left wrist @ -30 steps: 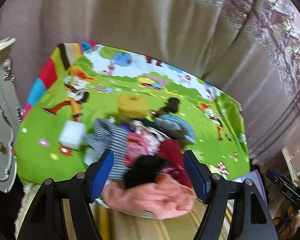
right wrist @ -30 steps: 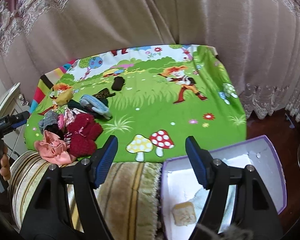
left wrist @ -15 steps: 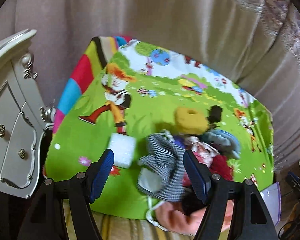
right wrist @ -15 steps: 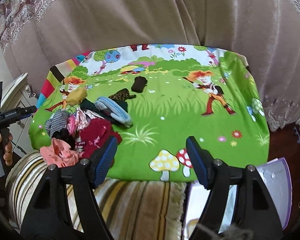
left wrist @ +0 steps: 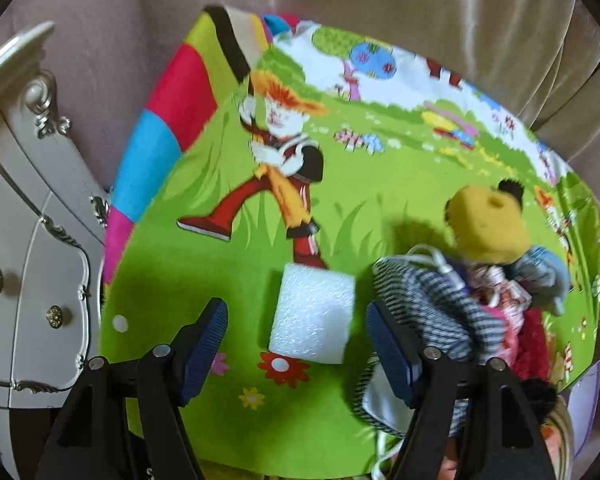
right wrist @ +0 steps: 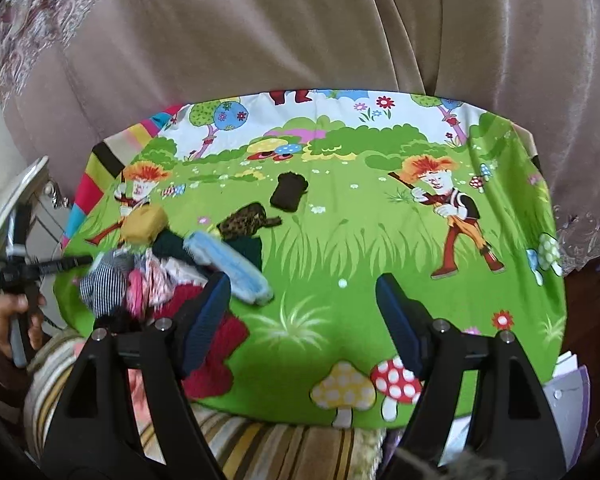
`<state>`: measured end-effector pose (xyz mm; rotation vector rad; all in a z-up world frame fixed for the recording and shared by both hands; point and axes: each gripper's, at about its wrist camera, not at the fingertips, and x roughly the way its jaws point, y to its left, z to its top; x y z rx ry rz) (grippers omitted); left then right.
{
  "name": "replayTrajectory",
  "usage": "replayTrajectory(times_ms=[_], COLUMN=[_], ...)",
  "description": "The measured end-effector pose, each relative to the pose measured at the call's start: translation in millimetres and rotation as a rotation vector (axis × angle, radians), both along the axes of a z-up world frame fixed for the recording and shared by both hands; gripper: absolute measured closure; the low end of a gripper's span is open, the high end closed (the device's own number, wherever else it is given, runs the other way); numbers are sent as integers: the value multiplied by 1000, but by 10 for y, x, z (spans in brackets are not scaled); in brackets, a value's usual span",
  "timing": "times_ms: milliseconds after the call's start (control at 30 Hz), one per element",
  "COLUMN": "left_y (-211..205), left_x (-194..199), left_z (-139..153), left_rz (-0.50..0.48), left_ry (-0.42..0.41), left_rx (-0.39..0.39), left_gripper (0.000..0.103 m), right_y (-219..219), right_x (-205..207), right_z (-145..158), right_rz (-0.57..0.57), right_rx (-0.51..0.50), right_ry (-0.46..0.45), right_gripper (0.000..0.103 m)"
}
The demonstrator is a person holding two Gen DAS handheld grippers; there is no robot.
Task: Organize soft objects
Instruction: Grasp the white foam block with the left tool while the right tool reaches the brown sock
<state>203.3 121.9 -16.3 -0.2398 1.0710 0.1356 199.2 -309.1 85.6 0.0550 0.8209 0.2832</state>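
Left gripper (left wrist: 296, 340) fingers sitting spread around white foam block (left wrist: 312, 316), not pinching. Right gripper (right wrist: 302, 320) fingers opening, nothing between them, over the green bench (right wrist: 340, 248).

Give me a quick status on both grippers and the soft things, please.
Left gripper open, white foam block between its jaws, untouched. Right gripper opening, empty, over the green mat. Clothes pile unsorted beside the block.

White foam block (left wrist: 312, 316), striped cloth (left wrist: 432, 312), green cartoon-print cover (right wrist: 340, 248).
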Motion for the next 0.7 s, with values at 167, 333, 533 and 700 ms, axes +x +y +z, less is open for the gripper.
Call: replayTrajectory(times_ms=[167,333,533,700], left_y=[-40,-72,-65,26], left_x=[58,111,169,107], left_z=[-211,-326,-369,-282], left_rz=[-42,-72,-73,-25], left_ry=[40,54,40,-14], left_rx=[17,16,33,29], left_gripper=[30,30,56,56], right_y=[-11,131,391,574], right_x=[374,758,1193,1528], right_z=[-51,-146,-393,-675], right_rz=[-15,6,38,48], right_rx=[27,37,27,32], right_ry=[30,57,101,157], right_gripper=[24,23,21,21])
